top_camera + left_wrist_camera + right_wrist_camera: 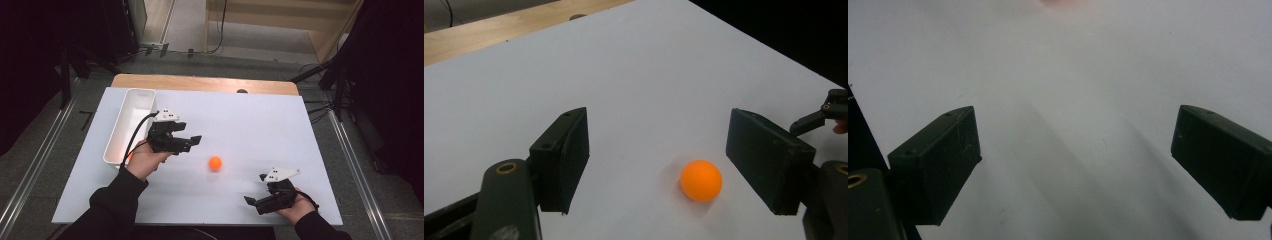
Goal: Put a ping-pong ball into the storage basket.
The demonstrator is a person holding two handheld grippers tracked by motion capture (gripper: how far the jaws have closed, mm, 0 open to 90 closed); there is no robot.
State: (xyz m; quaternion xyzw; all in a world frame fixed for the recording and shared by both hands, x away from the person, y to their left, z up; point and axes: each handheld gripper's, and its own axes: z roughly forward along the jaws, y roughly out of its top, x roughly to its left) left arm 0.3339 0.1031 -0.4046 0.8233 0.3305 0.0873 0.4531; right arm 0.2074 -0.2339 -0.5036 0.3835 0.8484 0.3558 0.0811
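Ball (701, 180) first: we see the orange ball lying free on the white table (634, 75), ahead of the left gripper (656, 160) and nearer its right-hand jaw than the other, touching neither. In the high view the same ball (215, 163) sits just beyond the jaw tips of that gripper (192, 141), which points across the table toward it. Its jaws stand apart with nothing between the pads, the gap looking wider than the ball.

Our right gripper (255, 202) rests low by the near edge, well apart from the ball, and in its own view its jaws (1075, 165) stand wide over bare table, holding nothing.

We judge the work in hand to be picking the ball up, perhaps for the white bin (131, 122) that lies behind the left gripper.

Risk lies mostly in the ball's roundness. Since it is off-centre between the jaws, the nearer pad would likely meet it first on closing and nudge it away, rolling it across the smooth table toward the right gripper or the edge. Closing too high on the ball could squeeze it out downward, and coming in too low might scrape the jaw tips on the table.
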